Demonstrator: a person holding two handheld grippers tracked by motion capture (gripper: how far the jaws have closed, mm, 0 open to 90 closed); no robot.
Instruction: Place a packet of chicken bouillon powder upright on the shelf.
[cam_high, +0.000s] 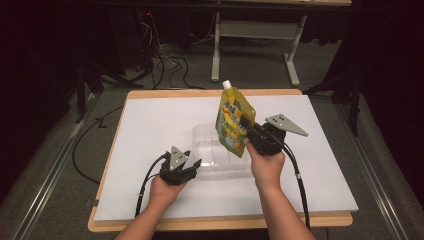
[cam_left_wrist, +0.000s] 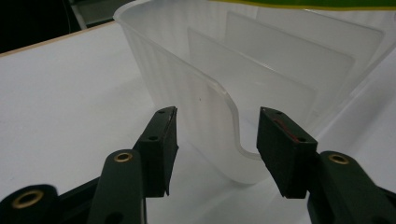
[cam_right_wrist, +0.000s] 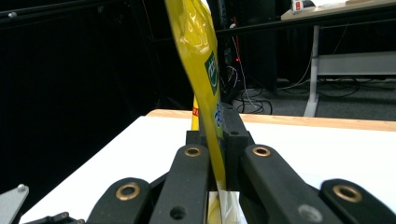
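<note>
A yellow drink pouch (cam_high: 233, 120) with a white cap stands upright over the clear plastic divided bin (cam_high: 207, 150) in the middle of the white table. My right gripper (cam_high: 250, 129) is shut on the pouch (cam_right_wrist: 205, 79), its jaws pinching the pouch's edge. My left gripper (cam_high: 196, 165) is open at the bin's near left corner. In the left gripper view the bin's curved wall (cam_left_wrist: 205, 93) runs between the open jaws of that left gripper (cam_left_wrist: 217, 149), which do not press on it.
A white sheet (cam_high: 150, 125) covers the wooden table. Behind the table stand a white desk frame (cam_high: 255, 35) and loose cables on the floor (cam_high: 165, 60). Black cables trail from both grippers over the near edge.
</note>
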